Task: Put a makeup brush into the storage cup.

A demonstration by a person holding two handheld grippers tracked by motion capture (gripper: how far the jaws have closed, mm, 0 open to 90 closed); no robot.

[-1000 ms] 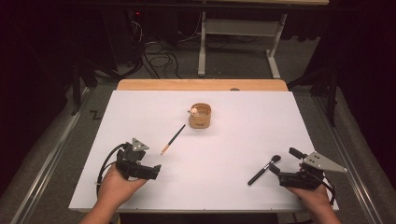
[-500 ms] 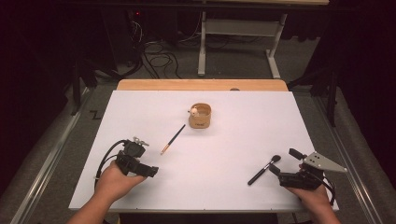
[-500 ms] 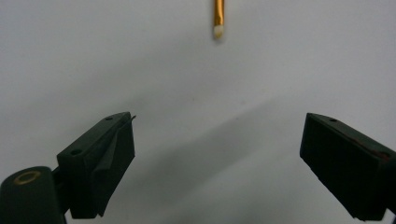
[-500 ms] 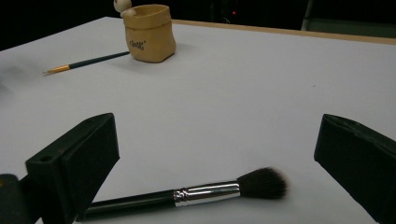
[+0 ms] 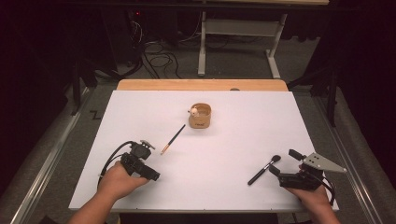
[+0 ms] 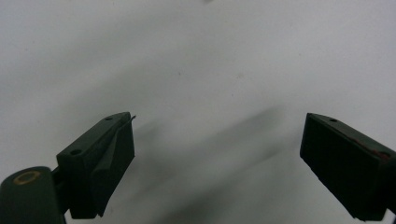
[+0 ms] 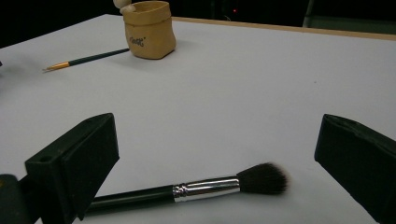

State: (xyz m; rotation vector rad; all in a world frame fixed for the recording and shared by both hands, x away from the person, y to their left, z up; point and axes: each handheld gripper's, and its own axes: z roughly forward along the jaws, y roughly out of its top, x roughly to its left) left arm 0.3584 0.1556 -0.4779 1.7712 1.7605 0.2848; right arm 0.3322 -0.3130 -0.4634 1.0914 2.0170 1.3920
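Makeup brush (image 7: 187, 189) is laid crosswise just ahead of the right gripper (image 7: 219, 163), whose jaws are spread wide.

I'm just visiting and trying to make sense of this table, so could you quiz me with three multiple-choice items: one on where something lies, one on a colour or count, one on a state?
1. Where does the makeup brush lie?
A. Inside the tan pot
B. On the white table just ahead of the right tool
C. Off the table, on the floor

2. How many long thin items lie flat on the table?
A. Two
B. Four
C. None

3. How do the jaws of the right tool stand?
A. Clamped on the brush
C. Clamped on the pot
B. Wide apart, holding nothing

Answers: 1 B, as the right gripper view shows it flat between the jaws' line of sight. 2 A, the brush and a thin green pencil beside the tan pot. 3 B, a wide gap shows between them.
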